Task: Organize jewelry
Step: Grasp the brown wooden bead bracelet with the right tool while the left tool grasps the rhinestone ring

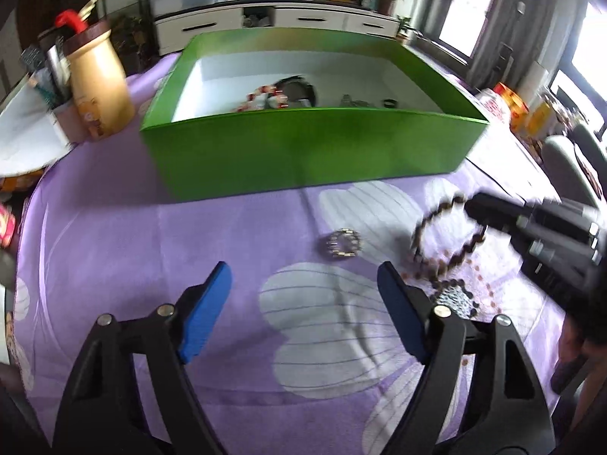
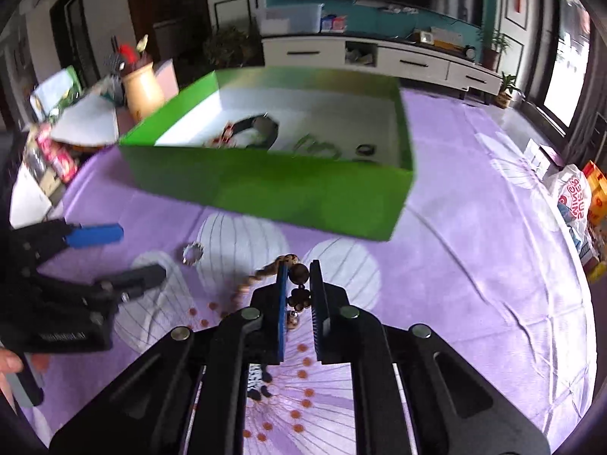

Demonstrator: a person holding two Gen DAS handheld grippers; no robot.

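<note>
Handheld tongs, pair, black with blue pads

Left tongs: matte black plastic arms with triangular cut-outs, round silver pivot screws, flat blue pads on the inner faces. Right tongs: same black build and silver screws, thin blue-edged ribbed pads. White lettering on the left body, unreadable. Bare skin of the hand at its grip.

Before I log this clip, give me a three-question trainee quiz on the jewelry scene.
1. True or false: the right tool is shut on the brown bead bracelet.
2. Which piece lies loose on the purple cloth? A) small silver bracelet B) black watch C) gold chain
3. Fill in: the left tool is ____ and holds nothing.

Key: 1 true; 2 A; 3 open. The green box already holds several pieces.
</note>
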